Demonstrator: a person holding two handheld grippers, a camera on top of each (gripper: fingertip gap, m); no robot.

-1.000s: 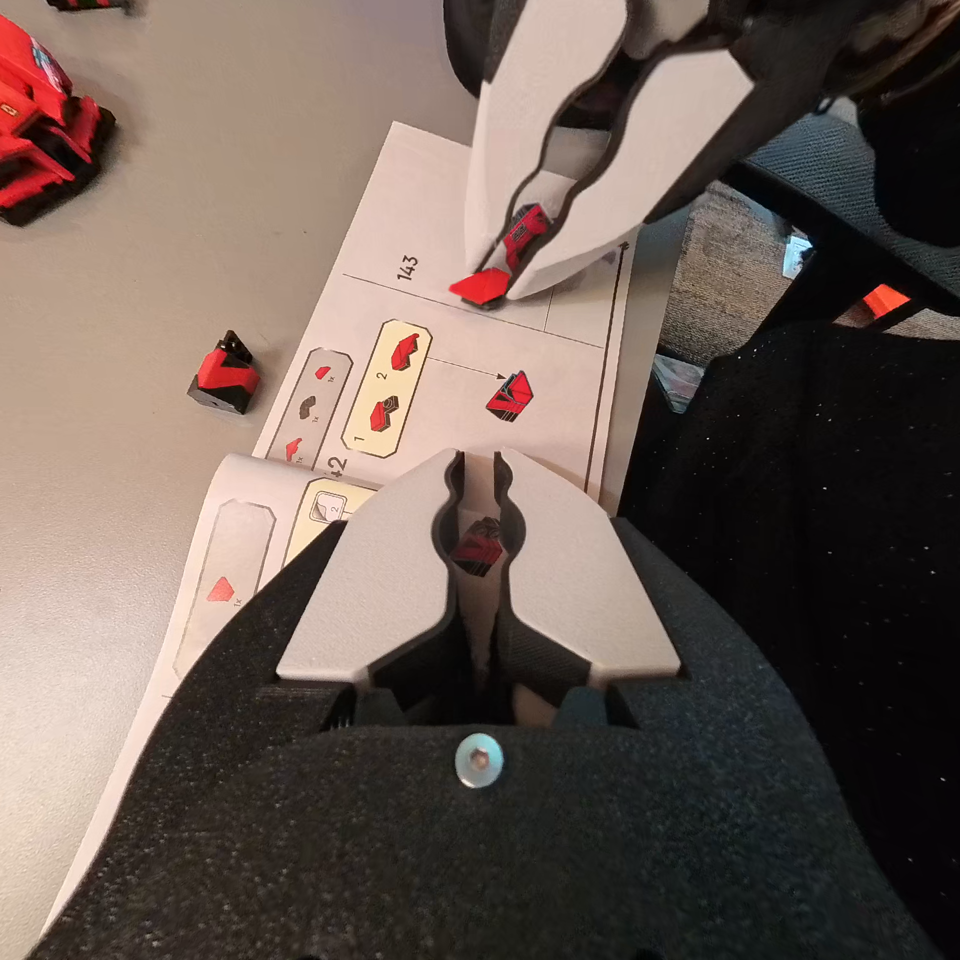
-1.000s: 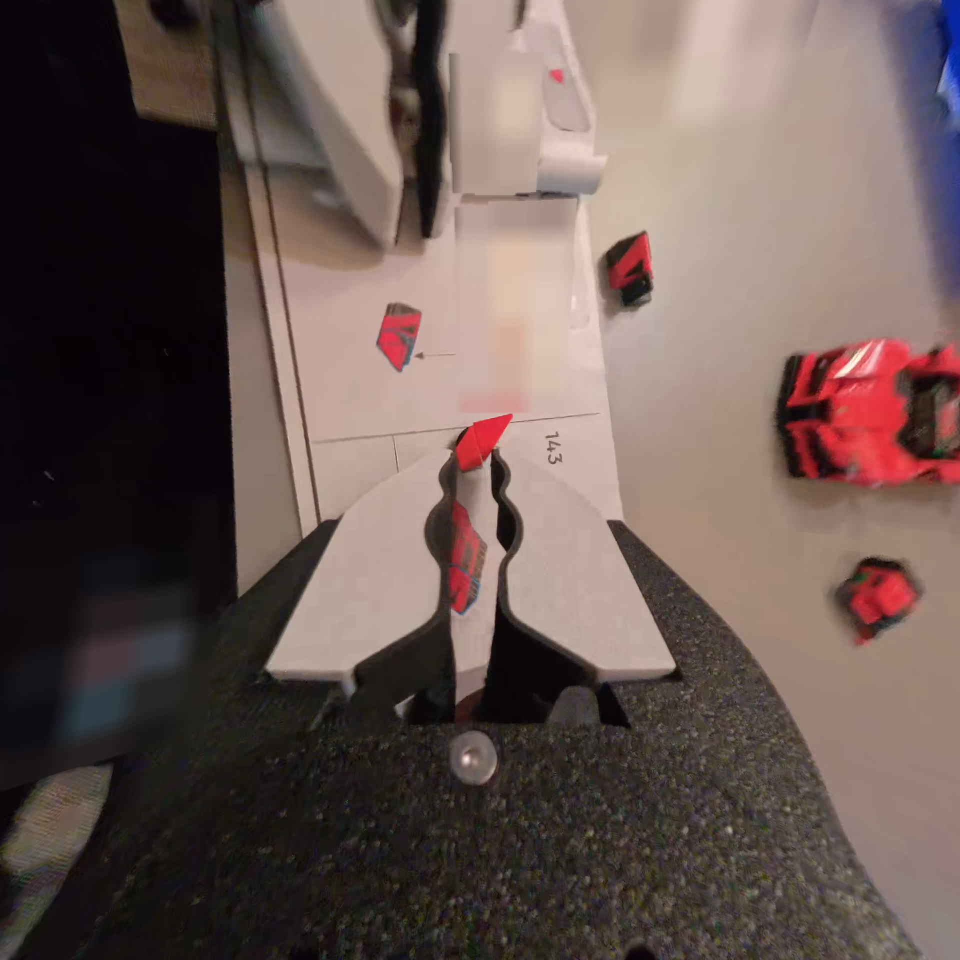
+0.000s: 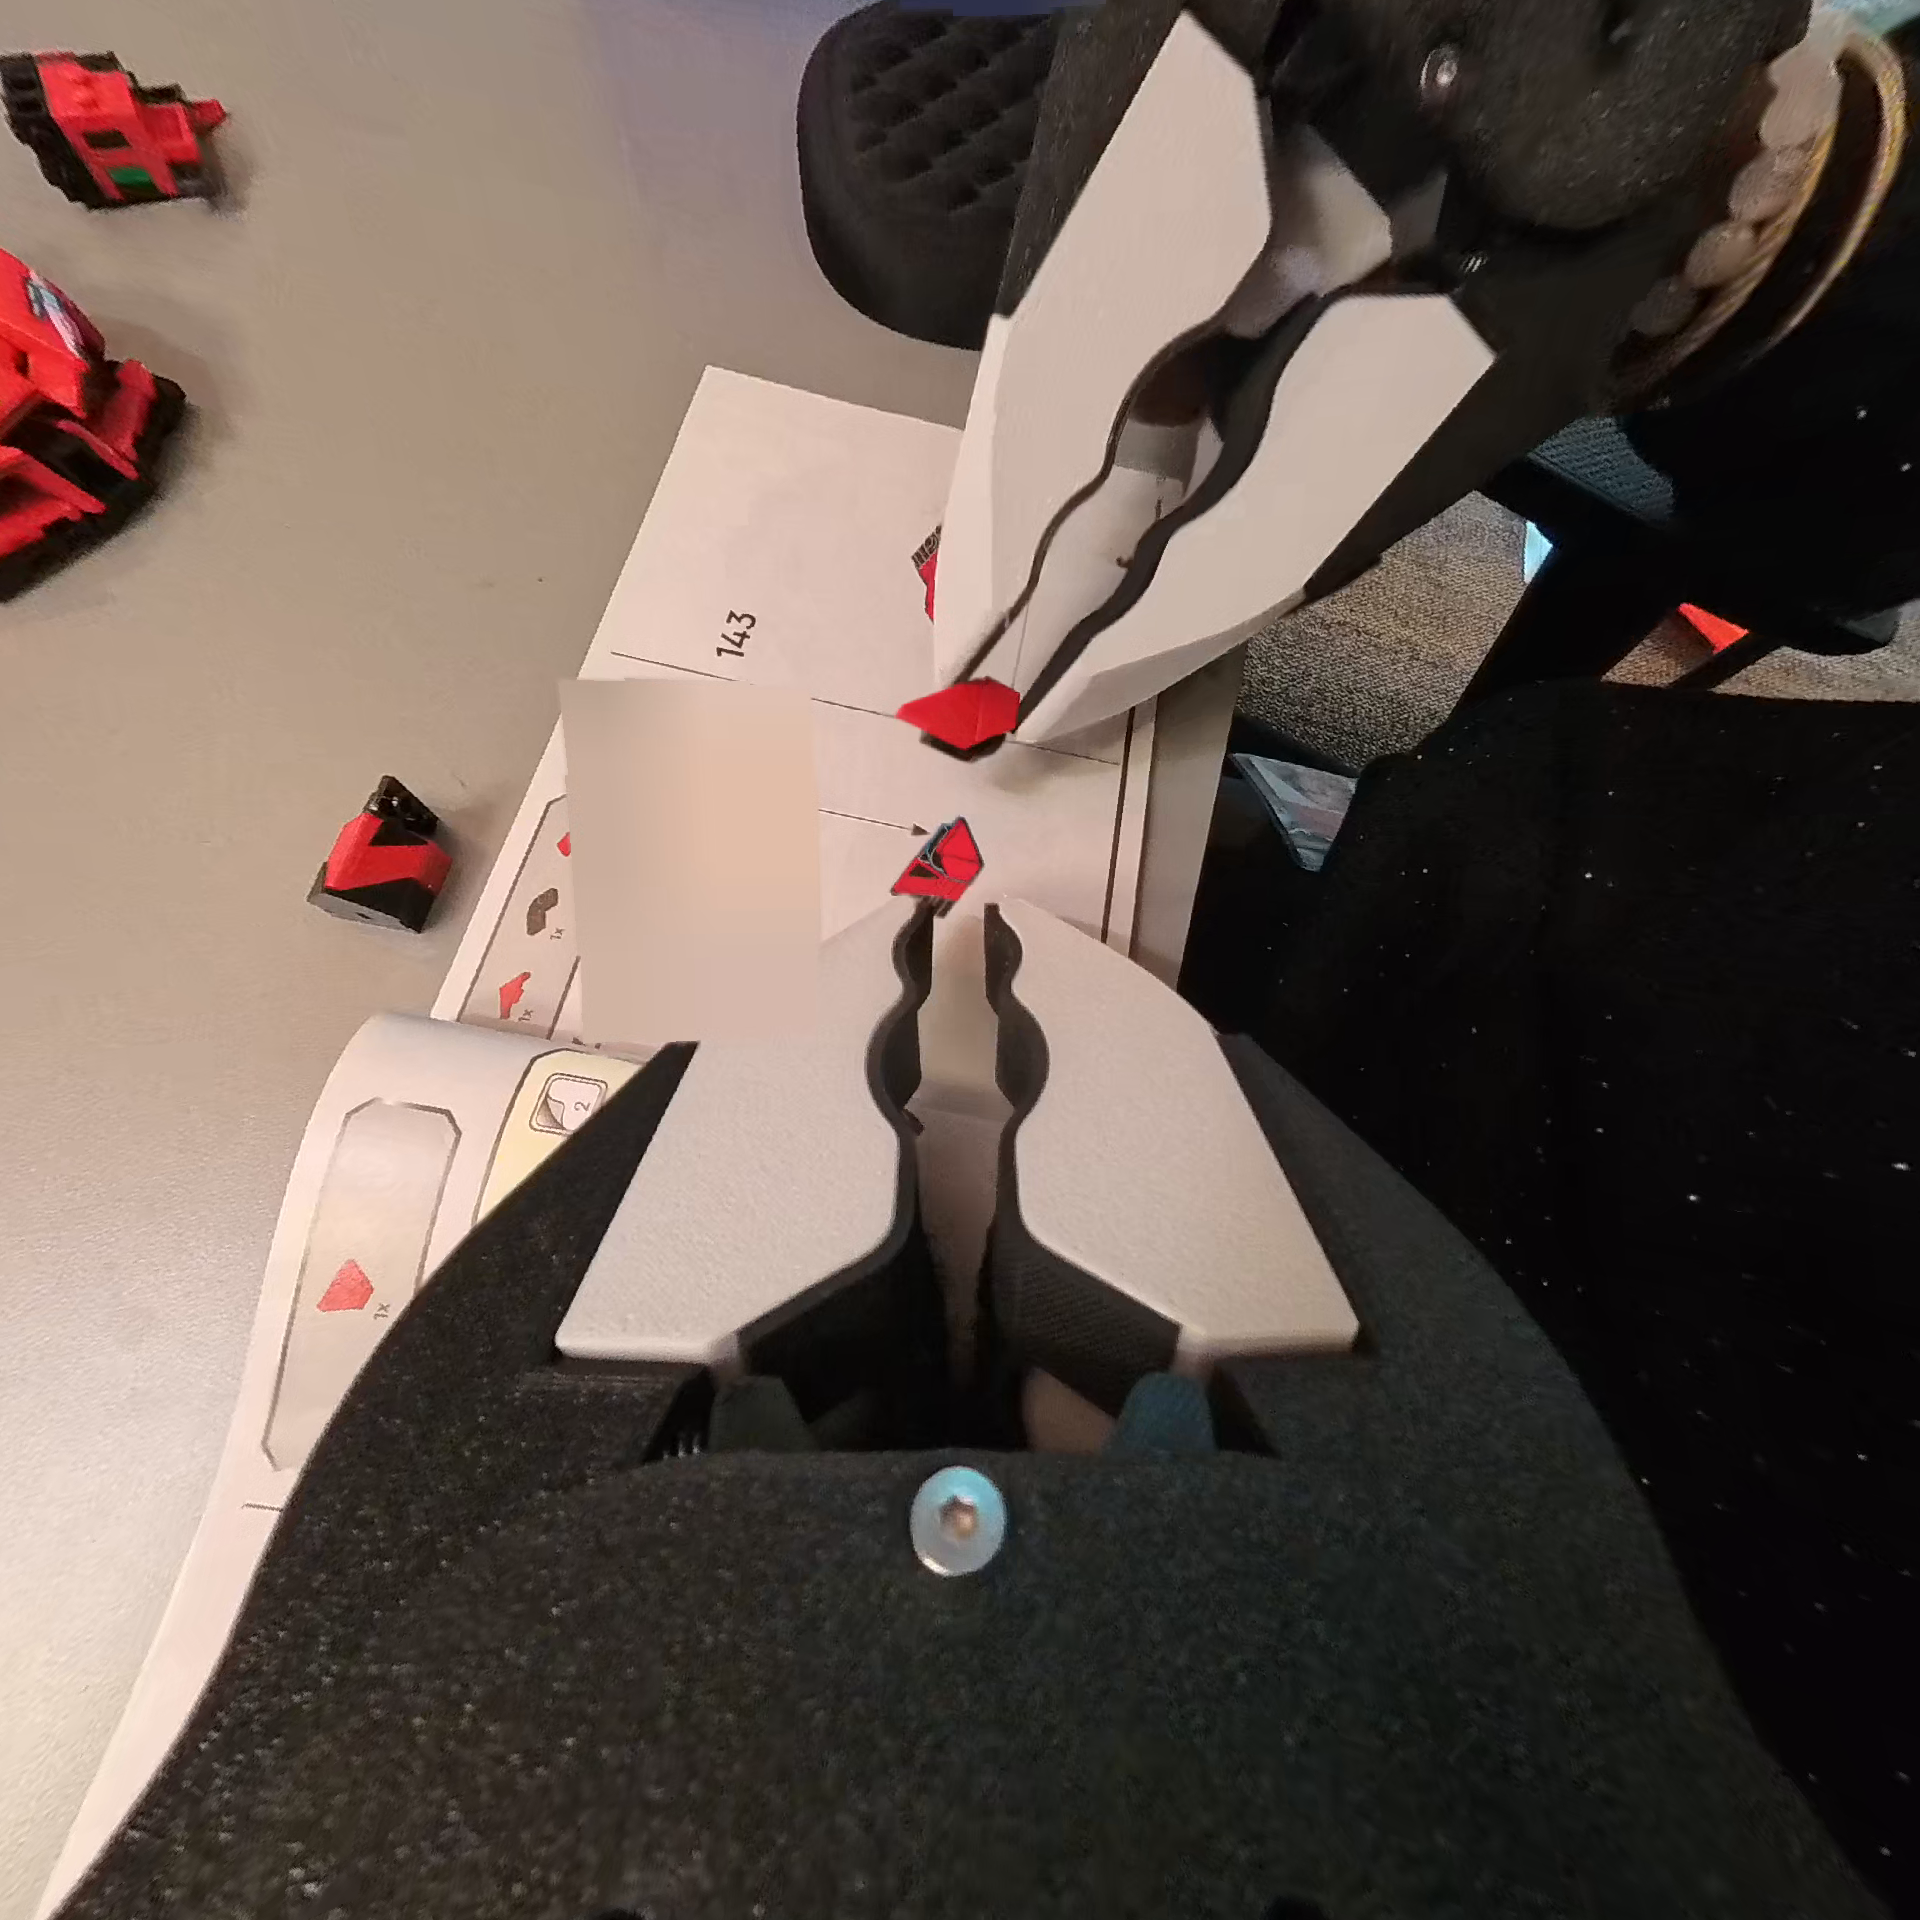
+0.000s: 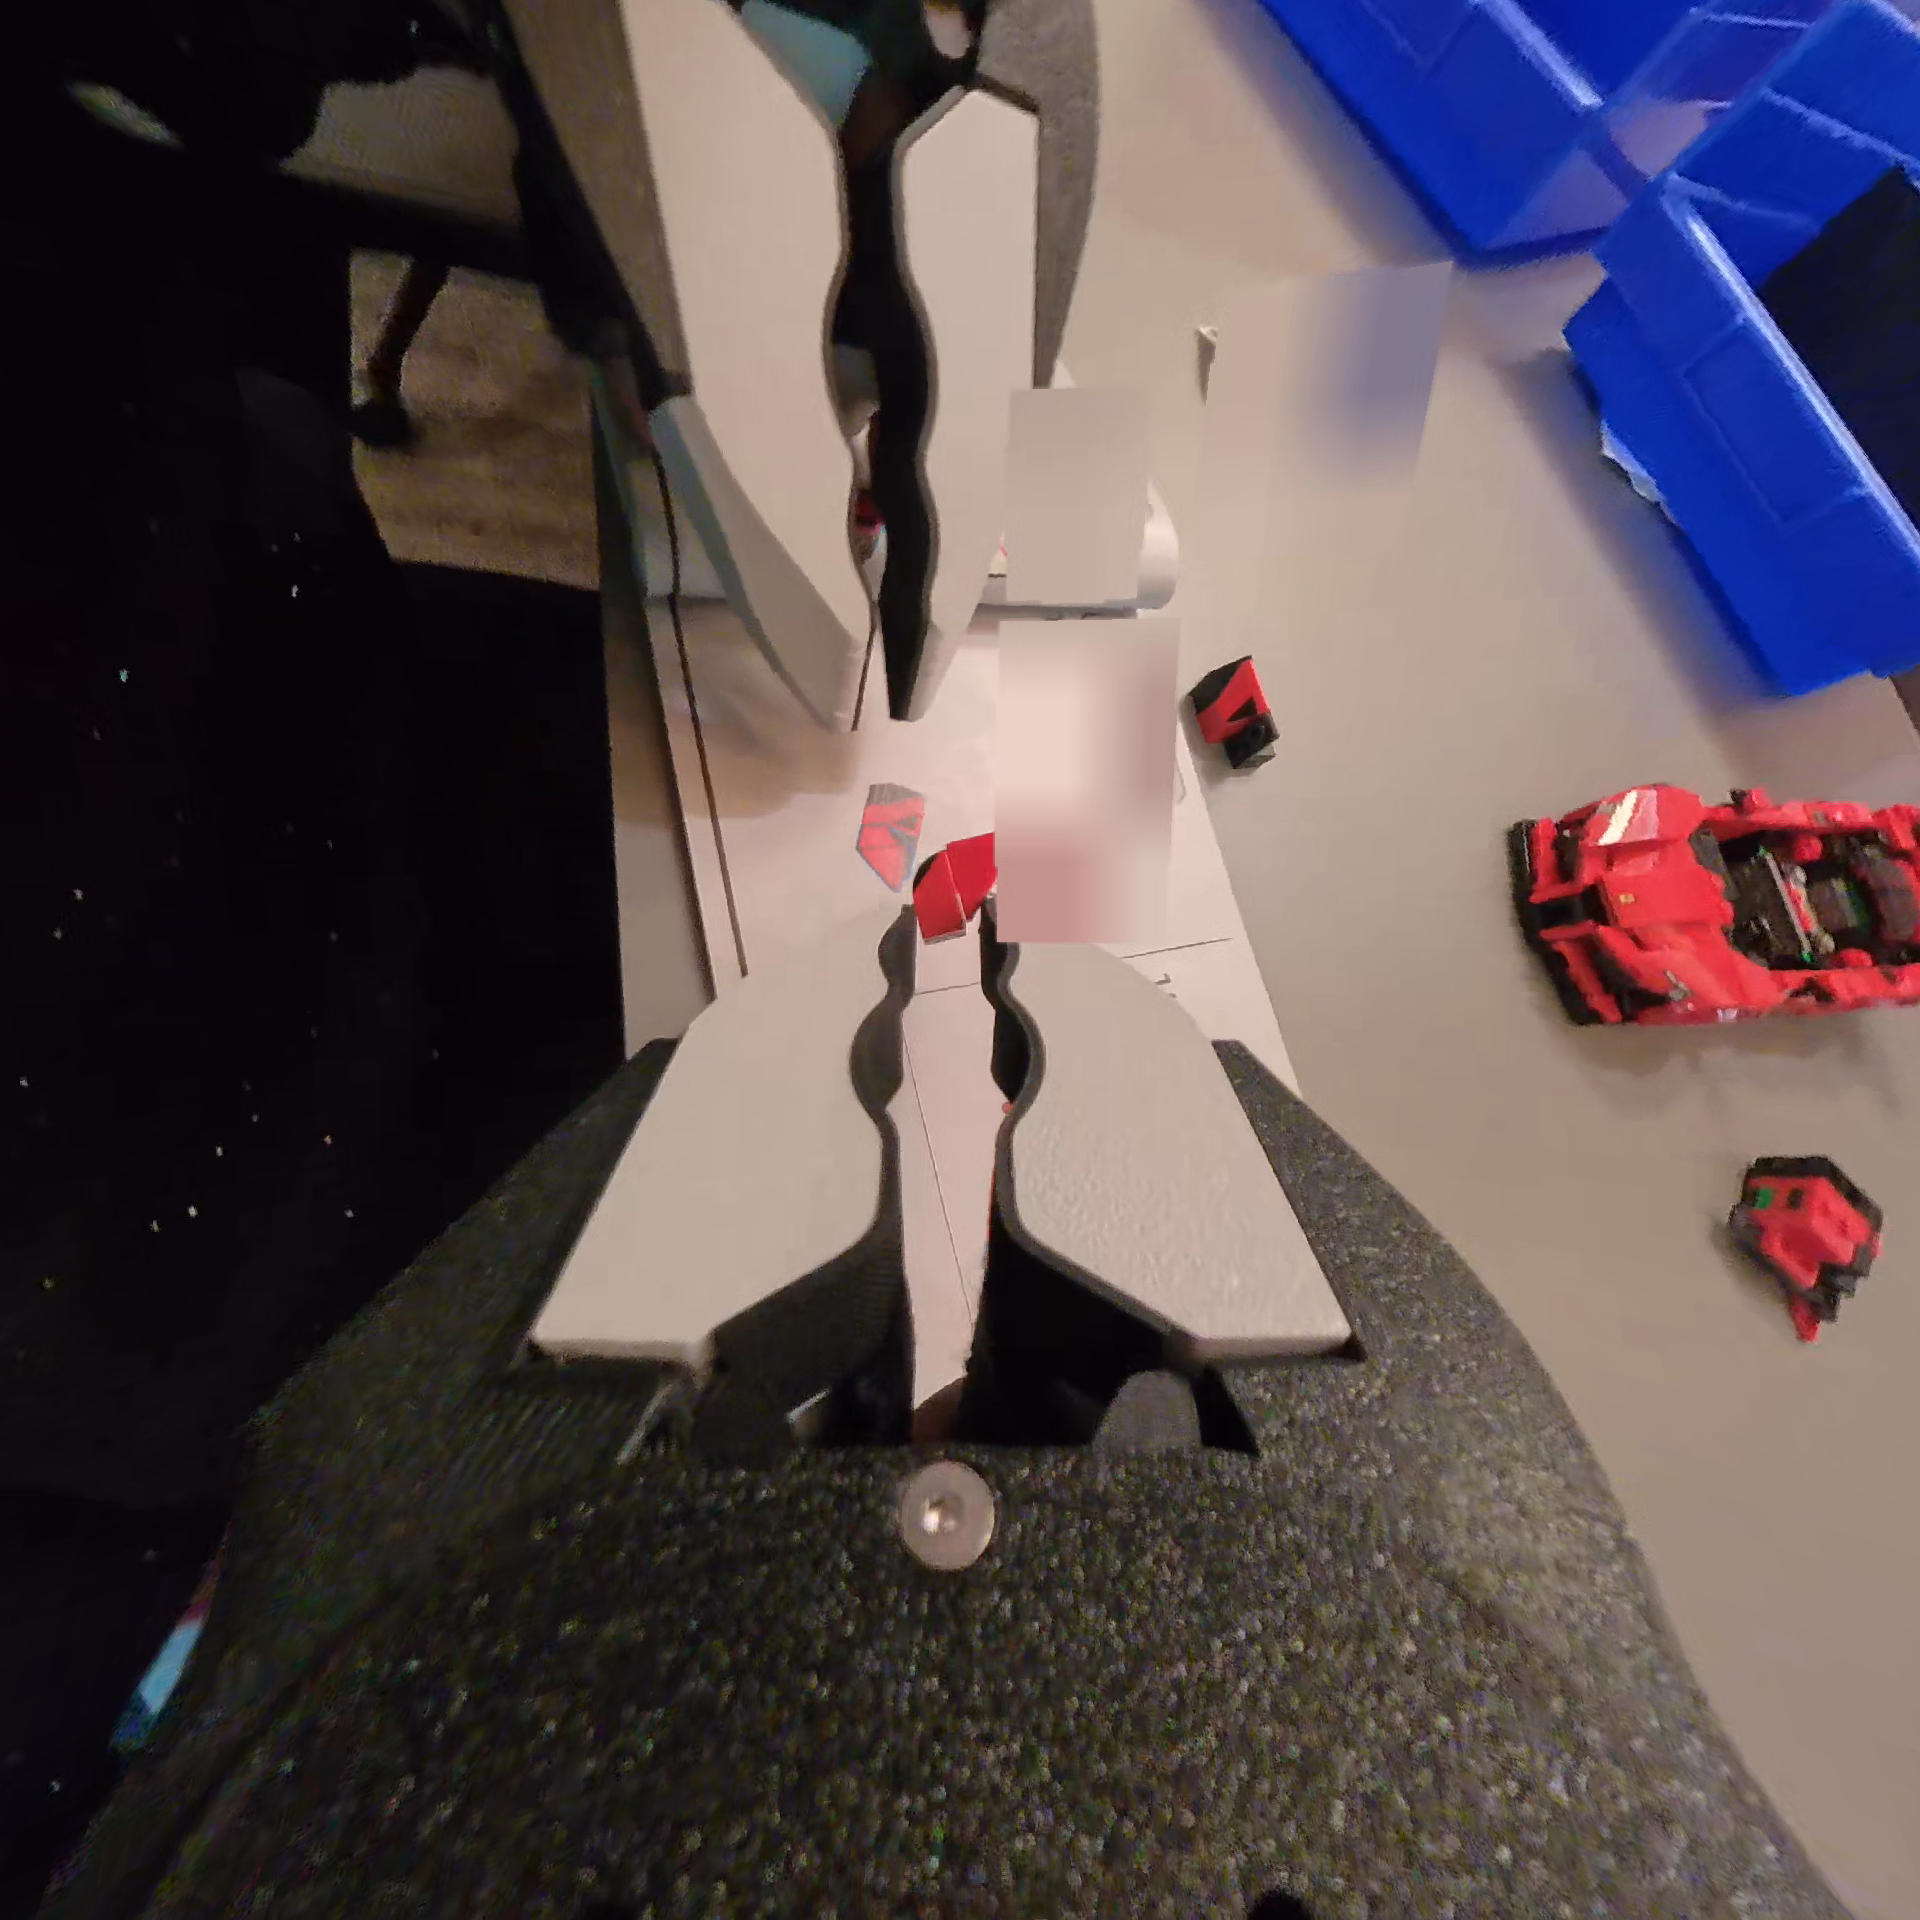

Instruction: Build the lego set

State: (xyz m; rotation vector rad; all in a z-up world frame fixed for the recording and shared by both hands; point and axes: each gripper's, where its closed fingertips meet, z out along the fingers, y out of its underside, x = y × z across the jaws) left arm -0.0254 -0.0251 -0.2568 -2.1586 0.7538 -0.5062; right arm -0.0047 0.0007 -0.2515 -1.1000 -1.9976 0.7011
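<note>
**Small red piece at the right tips, car mostly built**

Left wrist view: the left gripper (image 3: 956, 914) hovered low over the open instruction booklet (image 3: 831, 499), its fingers set a little apart with nothing between them; only the page showed through the gap. Ahead of it, the right gripper (image 3: 1013, 717) came down from the upper right, its tips nearly together and pinching the edge of a small red piece (image 3: 961, 712) that touched or hung just above the page. To the left of the booklet, on the grey table (image 3: 416, 416), stood a small red-and-black sub-assembly (image 3: 379, 857). Farther off at the left edge lay the red car body (image 3: 62, 436) and another red chunk (image 3: 114, 125).

Right wrist view: the small red piece (image 4: 951, 888) sat at the right gripper's own tips (image 4: 951, 920), held by its near edge. The left gripper (image 4: 899, 707) pointed in from above, a narrow empty gap between its fingers. On the table to the right lay the sub-assembly (image 4: 1236, 712), the car body (image 4: 1714, 904), the loose red chunk (image 4: 1808, 1236), and blue bins (image 4: 1714, 416) beyond.

By my reading the build was far along: the car looked largely assembled, while the held piece, the sub-assembly and the chunk remained unattached.
</note>
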